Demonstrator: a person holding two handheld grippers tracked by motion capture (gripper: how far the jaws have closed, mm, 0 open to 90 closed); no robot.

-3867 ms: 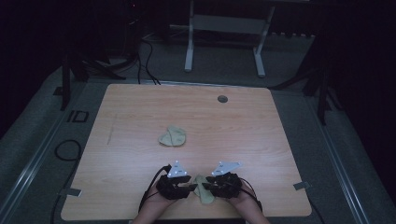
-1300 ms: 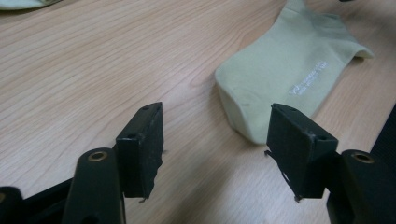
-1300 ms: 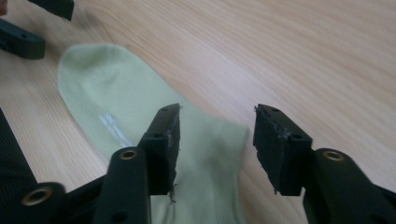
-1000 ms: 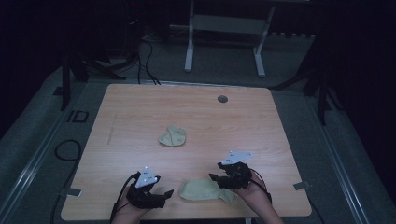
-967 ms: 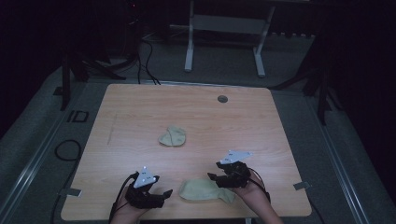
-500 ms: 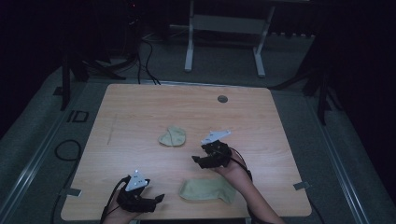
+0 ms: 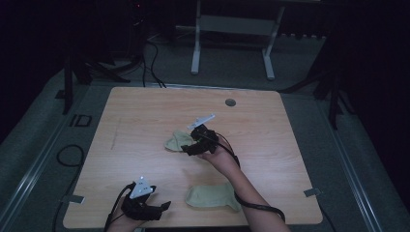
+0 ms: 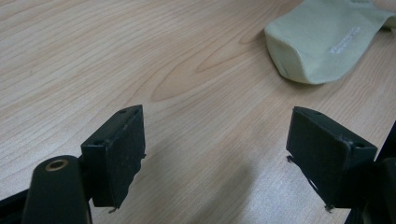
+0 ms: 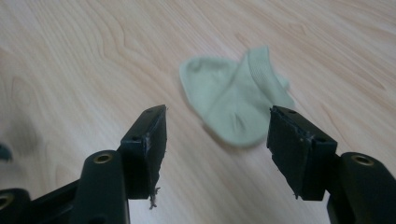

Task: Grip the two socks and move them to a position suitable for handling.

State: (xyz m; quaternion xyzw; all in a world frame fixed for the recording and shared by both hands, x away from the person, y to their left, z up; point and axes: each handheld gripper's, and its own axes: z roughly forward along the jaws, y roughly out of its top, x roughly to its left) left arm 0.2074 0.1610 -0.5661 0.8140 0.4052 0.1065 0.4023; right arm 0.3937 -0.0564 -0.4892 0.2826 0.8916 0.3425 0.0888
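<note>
Green crumpled sock [image 9: 236, 107] is being approached by the right gripper [image 9: 217, 135] (jaws apart). Left gripper [image 8: 233, 149], jaws apart too, is being held low over the counter [image 7: 145, 116] near a flat sock [image 7: 212, 195].

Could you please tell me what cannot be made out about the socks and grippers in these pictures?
- Crumpled sock: in the high view the right gripper covers its near end; in the right gripper view it is blurred.
- Flat sock: the small printed mark in the left gripper view is too small to read, and the frame's edge cuts its far end.
- Left gripper: in the high view it is dark, its jaw gap unclear.
</note>
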